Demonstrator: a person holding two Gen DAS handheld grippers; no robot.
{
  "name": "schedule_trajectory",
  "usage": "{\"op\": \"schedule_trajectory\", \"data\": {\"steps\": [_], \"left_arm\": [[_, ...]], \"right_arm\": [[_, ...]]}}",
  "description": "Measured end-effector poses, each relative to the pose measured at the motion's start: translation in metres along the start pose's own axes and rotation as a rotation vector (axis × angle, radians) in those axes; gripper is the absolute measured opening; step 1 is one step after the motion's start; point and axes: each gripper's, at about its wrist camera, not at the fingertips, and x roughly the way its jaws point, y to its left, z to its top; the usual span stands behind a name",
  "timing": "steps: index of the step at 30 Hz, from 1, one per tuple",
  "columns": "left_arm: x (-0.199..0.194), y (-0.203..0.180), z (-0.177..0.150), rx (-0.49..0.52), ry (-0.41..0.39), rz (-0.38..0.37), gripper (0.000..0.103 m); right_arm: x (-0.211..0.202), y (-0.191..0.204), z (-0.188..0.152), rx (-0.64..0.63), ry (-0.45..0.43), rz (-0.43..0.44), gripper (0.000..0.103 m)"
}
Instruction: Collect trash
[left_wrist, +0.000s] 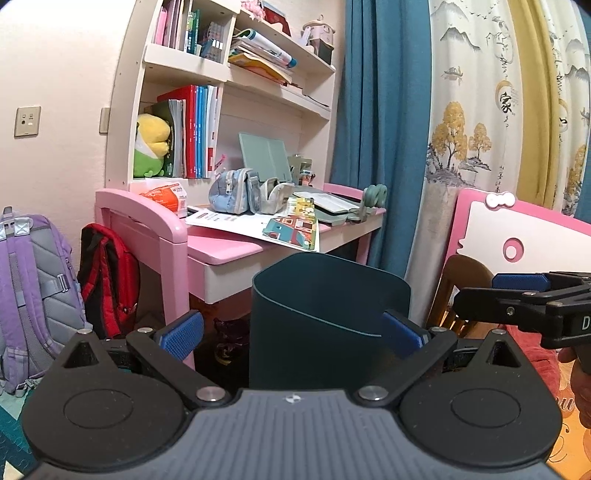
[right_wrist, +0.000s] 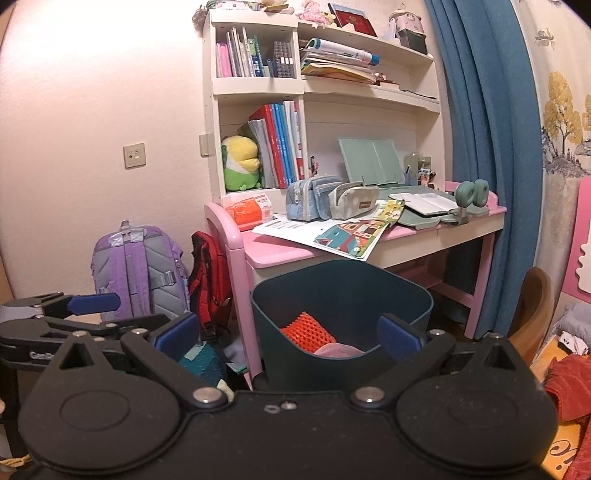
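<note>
A dark teal trash bin (left_wrist: 325, 317) stands on the floor in front of the pink desk. In the right wrist view the bin (right_wrist: 343, 291) holds an orange mesh piece (right_wrist: 308, 332) and something pink (right_wrist: 338, 350). My left gripper (left_wrist: 291, 334) is open and empty, level with the bin's near wall. My right gripper (right_wrist: 288, 334) is open and empty, a little above the bin's near rim. The right gripper also shows at the right edge of the left wrist view (left_wrist: 517, 299), and the left gripper at the left edge of the right wrist view (right_wrist: 74, 306).
A pink desk (right_wrist: 280, 251) with papers, pencil cases and a bookshelf stands behind the bin. A purple backpack (right_wrist: 136, 269) and a red bag (right_wrist: 210, 280) lean at the left. A blue curtain (right_wrist: 487, 147) hangs right. Red cloth (right_wrist: 569, 380) lies at the right.
</note>
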Motion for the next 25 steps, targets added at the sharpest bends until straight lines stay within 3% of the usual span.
{"op": "schedule_trajectory", "data": {"steps": [25], "left_arm": [[0.004,-0.017,0.003,-0.007,-0.010,-0.071,0.103]], "right_arm": [[-0.002,-0.004,-0.010,0.021,0.025,-0.043,0.103]]}}
